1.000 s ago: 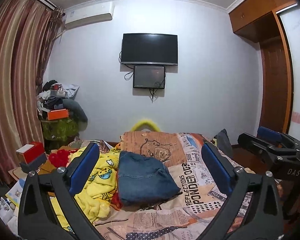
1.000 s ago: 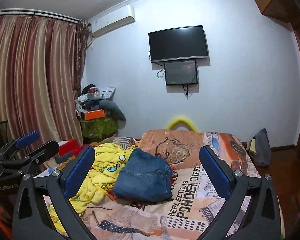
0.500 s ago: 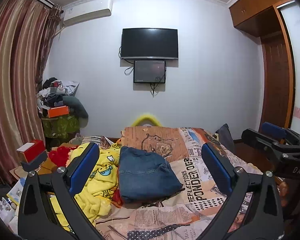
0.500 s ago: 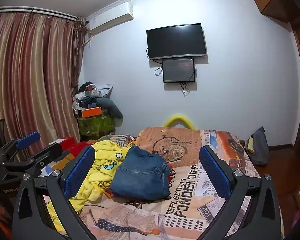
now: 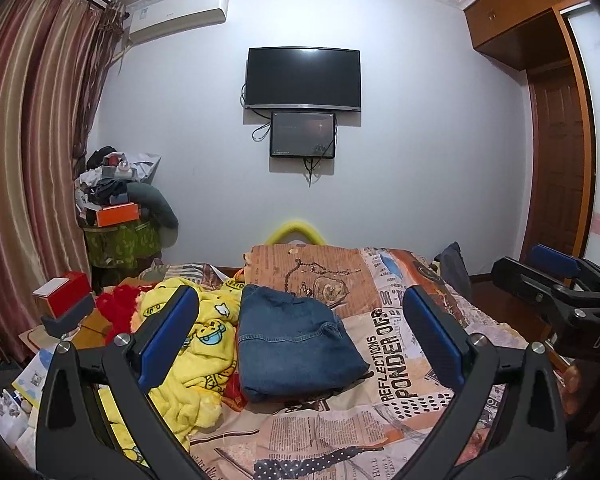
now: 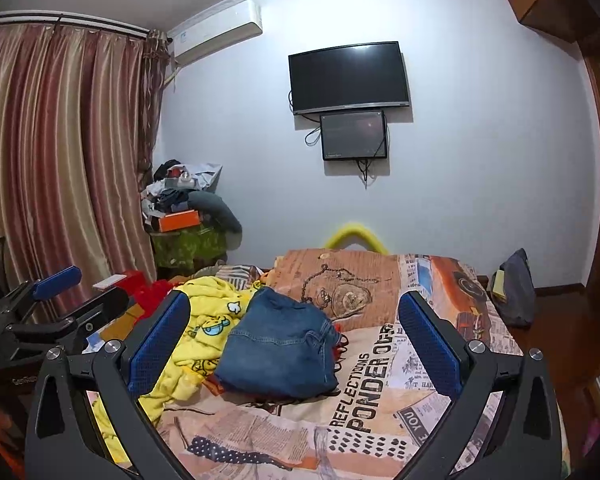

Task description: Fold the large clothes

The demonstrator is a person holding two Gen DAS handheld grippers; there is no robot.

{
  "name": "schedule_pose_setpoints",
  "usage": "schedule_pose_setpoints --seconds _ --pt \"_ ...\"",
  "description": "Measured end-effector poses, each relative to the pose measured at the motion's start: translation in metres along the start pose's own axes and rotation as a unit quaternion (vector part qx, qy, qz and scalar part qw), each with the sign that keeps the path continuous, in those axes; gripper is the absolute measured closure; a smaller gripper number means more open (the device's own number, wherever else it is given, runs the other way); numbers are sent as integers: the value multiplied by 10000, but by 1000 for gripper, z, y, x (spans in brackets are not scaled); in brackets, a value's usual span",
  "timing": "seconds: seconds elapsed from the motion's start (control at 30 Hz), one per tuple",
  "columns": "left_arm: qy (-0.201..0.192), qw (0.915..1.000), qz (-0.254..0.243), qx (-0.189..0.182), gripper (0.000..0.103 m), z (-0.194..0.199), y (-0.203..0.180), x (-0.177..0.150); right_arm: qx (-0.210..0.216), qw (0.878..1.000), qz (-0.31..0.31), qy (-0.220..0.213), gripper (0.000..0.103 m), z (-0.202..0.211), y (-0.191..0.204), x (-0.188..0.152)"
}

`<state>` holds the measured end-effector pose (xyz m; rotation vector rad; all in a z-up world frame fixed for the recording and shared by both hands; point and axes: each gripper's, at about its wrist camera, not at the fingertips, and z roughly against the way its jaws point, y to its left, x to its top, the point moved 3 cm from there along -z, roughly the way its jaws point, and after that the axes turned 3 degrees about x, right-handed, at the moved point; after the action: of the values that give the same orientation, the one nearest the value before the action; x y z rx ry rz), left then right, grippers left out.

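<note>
Jeans [image 5: 296, 344], folded into a thick blue block, are lying on the bed [image 5: 400, 368] near its middle, with their long axis running from the near edge toward the far wall and the narrower end pointing away. A yellow blanket [image 5: 196, 360] is bunching up against their left side, touching them. Something red is peeking out from under the jeans; what it is, I cannot tell. Containers are few: a red box [image 5: 62, 294] is sitting left of the bed, closed, and an orange box [image 5: 118, 214] is resting in a heap of clutter by the curtain [image 5: 28, 160]. Both tools are hovering above the near edge, well apart from the jeans. The left gripper [image 5: 300, 336] is gaping wide and carrying nothing; the right gripper [image 6: 294, 340] is likewise spread wide with nothing between its pads.
</note>
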<state>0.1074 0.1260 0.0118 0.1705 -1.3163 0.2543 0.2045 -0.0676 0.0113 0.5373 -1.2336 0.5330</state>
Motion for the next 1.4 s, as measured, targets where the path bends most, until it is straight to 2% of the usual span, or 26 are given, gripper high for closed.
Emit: schedule_pose_setpoints --seconds 0.53,1.4 --pt "11 10000 -29 -7 1 -1 -2 -1 -11 10000 -84 38 0 2 -5 -1" --pt "129 9995 3 -278 1 -2 -10 -4 -61 9999 -134 -36 0 3 -8 0"
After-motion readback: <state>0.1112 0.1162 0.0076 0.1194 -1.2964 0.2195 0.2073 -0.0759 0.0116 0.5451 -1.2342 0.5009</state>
